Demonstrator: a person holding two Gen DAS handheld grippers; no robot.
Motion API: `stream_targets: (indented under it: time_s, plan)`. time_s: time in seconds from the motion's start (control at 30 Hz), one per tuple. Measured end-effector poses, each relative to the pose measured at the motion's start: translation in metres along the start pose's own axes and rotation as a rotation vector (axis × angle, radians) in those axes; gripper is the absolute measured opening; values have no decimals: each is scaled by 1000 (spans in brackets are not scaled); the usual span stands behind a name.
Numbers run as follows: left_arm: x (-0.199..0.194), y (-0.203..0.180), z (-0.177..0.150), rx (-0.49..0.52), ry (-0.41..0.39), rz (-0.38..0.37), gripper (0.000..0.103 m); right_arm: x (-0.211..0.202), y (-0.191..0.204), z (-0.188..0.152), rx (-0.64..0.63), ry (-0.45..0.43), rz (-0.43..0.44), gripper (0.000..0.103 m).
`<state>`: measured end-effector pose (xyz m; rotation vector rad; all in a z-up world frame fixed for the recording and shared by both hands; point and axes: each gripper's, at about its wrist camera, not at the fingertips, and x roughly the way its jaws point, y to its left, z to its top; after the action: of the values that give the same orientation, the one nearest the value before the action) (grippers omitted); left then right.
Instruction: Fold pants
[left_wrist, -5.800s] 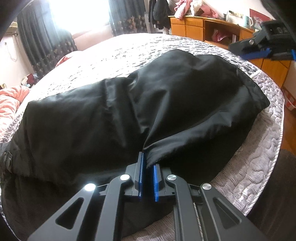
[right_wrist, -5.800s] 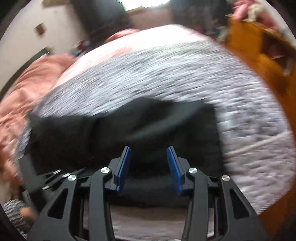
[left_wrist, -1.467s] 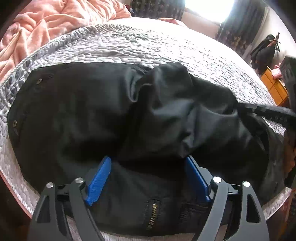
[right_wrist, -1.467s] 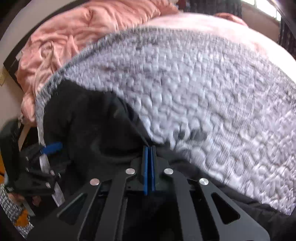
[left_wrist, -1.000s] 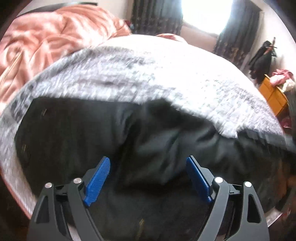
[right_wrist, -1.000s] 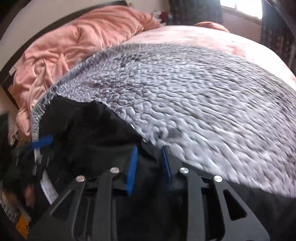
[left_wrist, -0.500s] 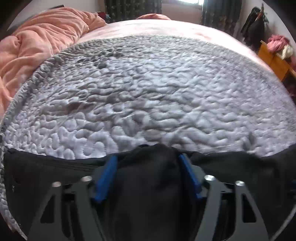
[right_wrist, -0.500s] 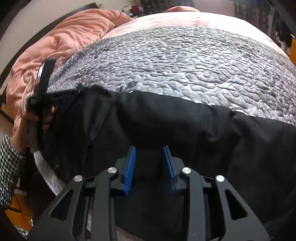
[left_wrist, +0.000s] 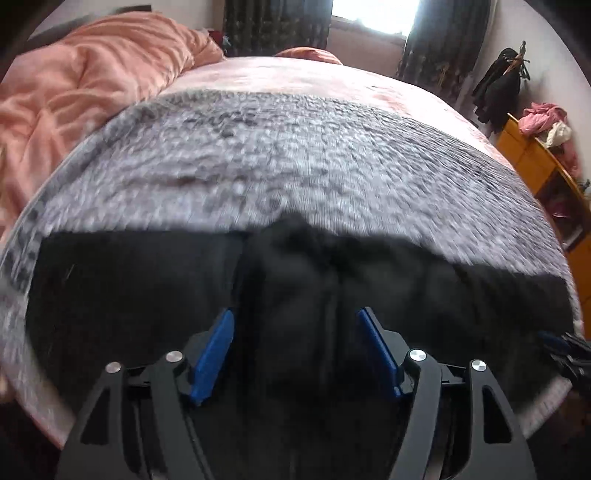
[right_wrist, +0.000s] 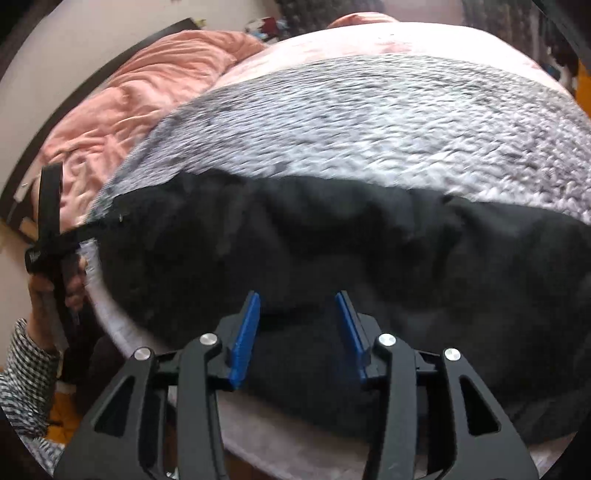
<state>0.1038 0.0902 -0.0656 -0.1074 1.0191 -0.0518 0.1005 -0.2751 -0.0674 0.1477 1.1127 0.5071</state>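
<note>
- Home bedroom; big bed (left_wrist: 295, 177) fills the middle, grey quilted cover on it.
- Pink duvet (left_wrist: 81, 85) bunched at bed's far-left corner, w/ dark headboard (right_wrist: 92, 81) behind.
- Window (left_wrist: 373, 14) beyond bed's far side, dark curtains (left_wrist: 273, 26) either side.
- Orange wooden dresser (left_wrist: 546, 177) right of bed, clothes heaped on top.
- Dark coats (left_wrist: 498, 85) hung on the wall past the bed's far-right corner.

Both wrist cameras look steeply down along their tool fingers from the bed's near edge, close over the black pants (left_wrist: 147, 295). Both share the grey quilt (right_wrist: 406, 110) at 12 o'clock, pink duvet (left_wrist: 74, 92) at 10.
</note>
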Motion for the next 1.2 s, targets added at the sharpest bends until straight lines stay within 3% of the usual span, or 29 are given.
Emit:
stream_targets:
  time_s: [0.07, 0.2, 0.27, 0.3, 0.37, 0.6, 0.73, 0.9, 1.03, 1.13, 1.2]
  plan:
    - [-17, 20, -24, -58, 35, 6, 70, -2, 12, -10, -6, 10, 8, 44]
    - [-29, 77, -67, -288, 112, -12, 68, 15, 30, -16, -10, 51, 42, 44]
    - [-31, 100, -79, -391, 118, -20, 66, 37, 31, -18, -13, 96, -25, 50]
    - [-33, 107, -82, -424, 116, -35, 66, 51, 29, -21, -11, 135, -73, 49]
    - [-36, 119, -85, -458, 111, -56, 66, 61, 27, -25, -9, 137, -101, 47]
    - [-14, 145, -94, -563, 181, -128, 66, 40, 41, -20, -24, 97, -93, 48]
    - [0, 156, -100, -671, 191, -234, 53, 43, 51, -21, -53, 104, -94, 48]
    - [14, 164, -100, -750, 194, -263, 52, 59, 46, -23, -29, 139, -107, 48]
    - [14, 171, -108, -830, 160, -231, 19, 60, 42, -25, -23, 141, -114, 48]
    - [-1, 162, -109, -817, 93, -201, 8, 57, 37, -25, -15, 139, -120, 48]
    - [-19, 152, -111, -798, 40, -178, 8, 57, 36, -23, -5, 138, -123, 48]
